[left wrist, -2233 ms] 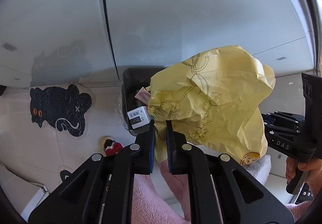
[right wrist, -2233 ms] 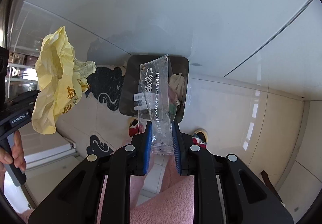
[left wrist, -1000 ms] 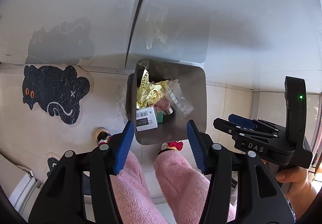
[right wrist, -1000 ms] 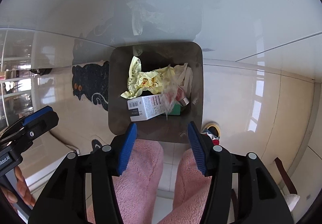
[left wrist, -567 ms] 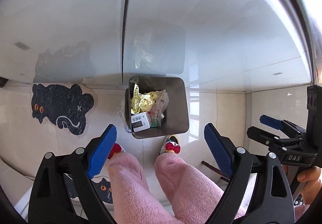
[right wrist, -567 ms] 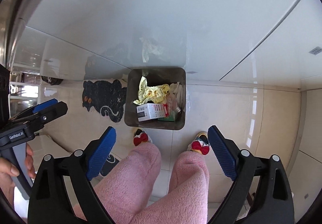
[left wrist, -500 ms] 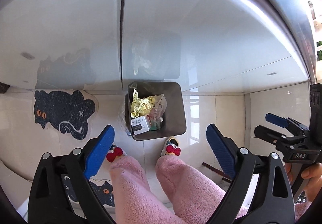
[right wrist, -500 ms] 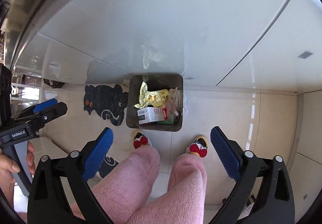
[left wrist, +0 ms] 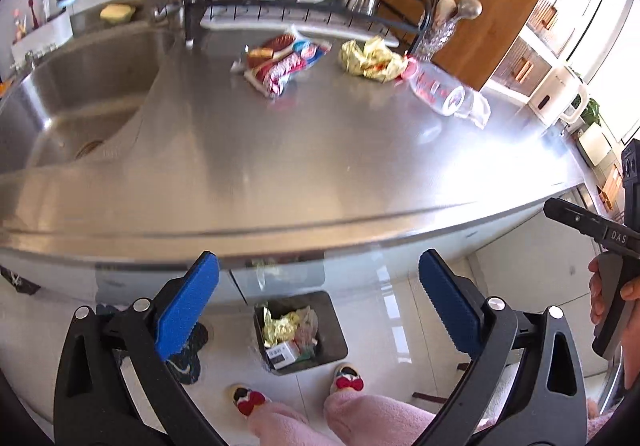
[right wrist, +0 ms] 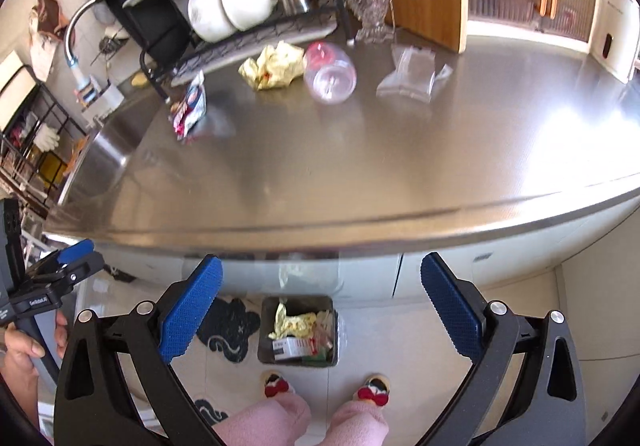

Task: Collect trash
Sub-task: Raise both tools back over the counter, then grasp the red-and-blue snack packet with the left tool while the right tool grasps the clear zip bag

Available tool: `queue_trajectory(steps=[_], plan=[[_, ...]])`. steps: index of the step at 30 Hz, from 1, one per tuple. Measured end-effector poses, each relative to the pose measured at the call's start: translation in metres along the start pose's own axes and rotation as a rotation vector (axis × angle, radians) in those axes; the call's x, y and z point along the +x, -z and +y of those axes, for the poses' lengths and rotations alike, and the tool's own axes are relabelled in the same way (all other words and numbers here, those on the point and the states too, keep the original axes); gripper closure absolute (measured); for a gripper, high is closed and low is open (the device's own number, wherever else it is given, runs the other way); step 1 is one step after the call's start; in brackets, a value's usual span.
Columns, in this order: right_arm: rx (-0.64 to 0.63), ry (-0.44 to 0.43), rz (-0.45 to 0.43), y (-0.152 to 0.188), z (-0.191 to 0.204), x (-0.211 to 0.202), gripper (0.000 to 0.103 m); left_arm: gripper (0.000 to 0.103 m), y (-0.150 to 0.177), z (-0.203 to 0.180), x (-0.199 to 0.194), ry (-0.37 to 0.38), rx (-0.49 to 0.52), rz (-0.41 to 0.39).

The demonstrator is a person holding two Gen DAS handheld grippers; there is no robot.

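Both of your grippers are empty and spread wide. The left gripper (left wrist: 318,300) has just been opening, and so has the right gripper (right wrist: 320,302); nothing sits between the blue pads of either one. Each hangs over the front edge of the steel counter (left wrist: 280,149), pointing steeply down, with the trash bin (right wrist: 296,330) on the floor below, already holding crumpled yellow paper and a small box.

Four pieces of trash are left, all lying near the back of the counter in front of the dish rack (left wrist: 304,5).

- The red and blue snack wrapper (left wrist: 280,61) lies flat, nearest the sink (left wrist: 80,93). It looks light, thin and slick — pinch a raised or creased edge, not the flat face.
- The crumpled yellow paper (left wrist: 370,59) sits just beside the bottle. It should be soft and nearly weightless; close on the middle of the wad and it will likely compress and hold.
- The clear plastic bottle (right wrist: 330,75) lies on its side with a pink cap. It appears empty, so light, smooth and prone to rolling or squirting out. Take it across the body, or at the neck.
- The clear plastic bag (right wrist: 410,75) lies flat to the right, apart from the bottle. It seems limp and slippery — grab a wrinkled corner.
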State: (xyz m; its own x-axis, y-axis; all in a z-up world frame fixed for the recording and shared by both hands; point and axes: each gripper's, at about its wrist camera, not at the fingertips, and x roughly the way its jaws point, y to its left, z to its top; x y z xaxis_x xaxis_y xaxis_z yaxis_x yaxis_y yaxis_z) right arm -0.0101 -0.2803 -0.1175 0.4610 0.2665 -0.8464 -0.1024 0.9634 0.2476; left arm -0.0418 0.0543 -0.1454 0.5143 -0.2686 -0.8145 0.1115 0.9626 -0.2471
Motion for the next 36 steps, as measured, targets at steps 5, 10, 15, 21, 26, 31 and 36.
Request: queue_trajectory(steps=[5, 10, 15, 21, 26, 31, 36], plan=[[0.042, 0.040, -0.056, -0.048, -0.021, -0.002, 0.003, 0.008, -0.048, -0.005, -0.001, -0.022, 0.051, -0.088], [0.061, 0.082, -0.083, -0.084, -0.038, 0.011, 0.003, 0.008, -0.095, -0.002, 0.018, -0.053, 0.095, -0.152], [0.103, 0.106, -0.082, -0.113, -0.058, 0.036, 0.005, 0.008, -0.130, 0.004, 0.042, -0.064, 0.125, -0.182], [0.189, 0.116, -0.046, -0.140, -0.079, 0.070, 0.017, 0.008, -0.155, 0.014, 0.083, -0.095, 0.160, -0.146], [0.210, 0.162, -0.022, -0.157, -0.088, 0.098, 0.020, 0.008, -0.163, 0.019, 0.109, -0.120, 0.191, -0.115], [0.206, 0.192, -0.001, -0.163, -0.093, 0.120, 0.022, 0.008, -0.170, 0.023, 0.131, -0.121, 0.198, -0.080], [0.190, 0.201, 0.020, -0.161, -0.092, 0.134, 0.031, 0.008, -0.174, 0.025, 0.150, -0.128, 0.202, -0.045]])
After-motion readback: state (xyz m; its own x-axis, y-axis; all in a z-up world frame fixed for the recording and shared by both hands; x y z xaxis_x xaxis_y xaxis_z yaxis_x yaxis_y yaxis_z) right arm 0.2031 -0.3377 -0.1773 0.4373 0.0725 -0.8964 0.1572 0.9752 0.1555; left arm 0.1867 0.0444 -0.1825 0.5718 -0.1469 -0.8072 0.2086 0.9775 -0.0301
